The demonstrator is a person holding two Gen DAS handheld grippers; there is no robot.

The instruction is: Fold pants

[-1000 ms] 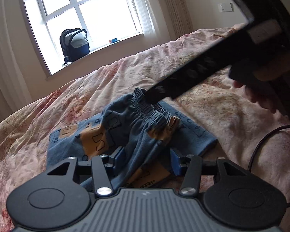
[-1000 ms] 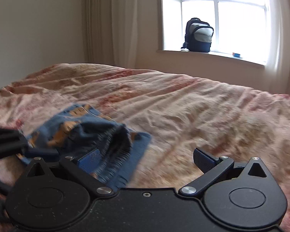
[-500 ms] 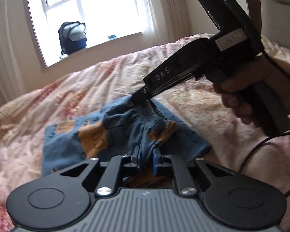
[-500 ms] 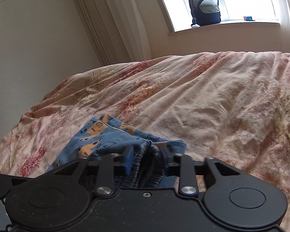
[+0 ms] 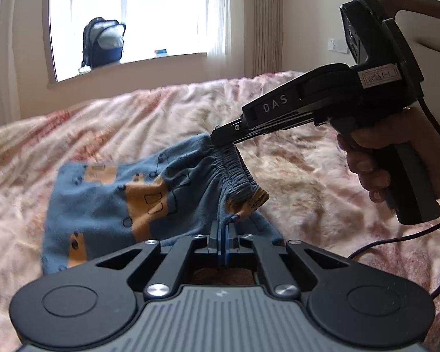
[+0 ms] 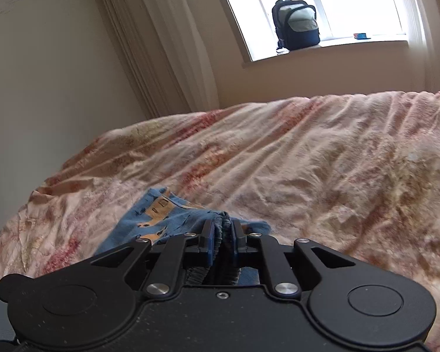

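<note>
Small blue pants (image 5: 108, 205) with orange patches lie on the pink floral duvet (image 5: 308, 161), their elastic waistband raised off it. My left gripper (image 5: 223, 231) is shut on a fold of the pants at their near edge. In the left wrist view my right gripper (image 5: 220, 138), held by a hand (image 5: 366, 170), pinches the far end of the gathered waistband. In the right wrist view the right gripper (image 6: 222, 234) has its jaws closing, pads pressed on the bunched waistband; the pants (image 6: 143, 220) spread out to the left beyond it.
A dark backpack (image 5: 102, 42) stands on the window sill, also seen as a backpack (image 6: 296, 25) in the right wrist view. A black cable (image 5: 396, 240) trails over the duvet at the right. A headboard (image 5: 425, 29) rises behind the hand.
Both grippers went from open to shut on the pants. The right gripper came in from the side onto the waistband and lifted it; both views rolled.
</note>
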